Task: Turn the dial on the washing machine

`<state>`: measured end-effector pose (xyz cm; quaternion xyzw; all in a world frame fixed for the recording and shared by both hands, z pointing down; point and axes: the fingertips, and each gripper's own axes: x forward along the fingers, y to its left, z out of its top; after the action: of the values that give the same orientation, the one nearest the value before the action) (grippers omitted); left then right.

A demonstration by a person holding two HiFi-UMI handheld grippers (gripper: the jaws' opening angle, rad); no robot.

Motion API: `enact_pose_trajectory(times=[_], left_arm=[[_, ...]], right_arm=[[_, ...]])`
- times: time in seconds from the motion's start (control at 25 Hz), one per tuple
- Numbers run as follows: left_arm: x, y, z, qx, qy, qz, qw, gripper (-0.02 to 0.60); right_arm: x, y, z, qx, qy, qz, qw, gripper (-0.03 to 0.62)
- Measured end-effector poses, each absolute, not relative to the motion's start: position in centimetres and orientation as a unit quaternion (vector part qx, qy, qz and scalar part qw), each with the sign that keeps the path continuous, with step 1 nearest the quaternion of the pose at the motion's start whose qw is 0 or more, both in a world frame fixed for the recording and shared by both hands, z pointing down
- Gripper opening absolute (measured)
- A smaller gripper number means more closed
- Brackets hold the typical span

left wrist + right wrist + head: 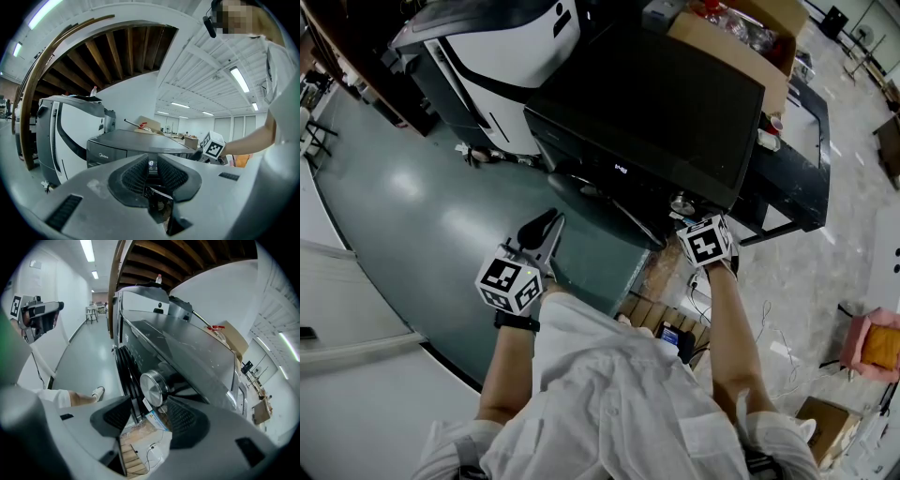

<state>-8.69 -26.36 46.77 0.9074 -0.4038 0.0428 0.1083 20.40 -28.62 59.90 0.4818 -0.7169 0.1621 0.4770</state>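
Observation:
The dark washing machine (656,103) stands in front of me, seen from above in the head view. Its round silver dial (152,387) sits on the front panel, and in the head view the dial (682,204) is just ahead of my right gripper (689,223). In the right gripper view my right gripper (149,411) is open, and the dial lies just beyond its fingertips, untouched. My left gripper (542,225) hovers over the floor left of the machine. In its own view, the left gripper (152,176) is shut on nothing and points at the machine's front (122,154).
A white and black machine (502,47) stands to the left of the washer. A cardboard box (750,37) sits behind it. A wooden pallet (652,309) and cables lie on the floor under my right arm. A dark frame (806,141) is at the right.

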Motion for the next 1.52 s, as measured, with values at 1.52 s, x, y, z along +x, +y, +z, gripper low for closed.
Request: enact_pose_trajectory(times=[1.52], left_arm=[[-8.6,-26.3,46.6,0.906,-0.407,0.044,0.106,0.060]], right_arm=[[20.3,-27.9,59.9,0.479,-0.713,0.163,0.485,0.245]])
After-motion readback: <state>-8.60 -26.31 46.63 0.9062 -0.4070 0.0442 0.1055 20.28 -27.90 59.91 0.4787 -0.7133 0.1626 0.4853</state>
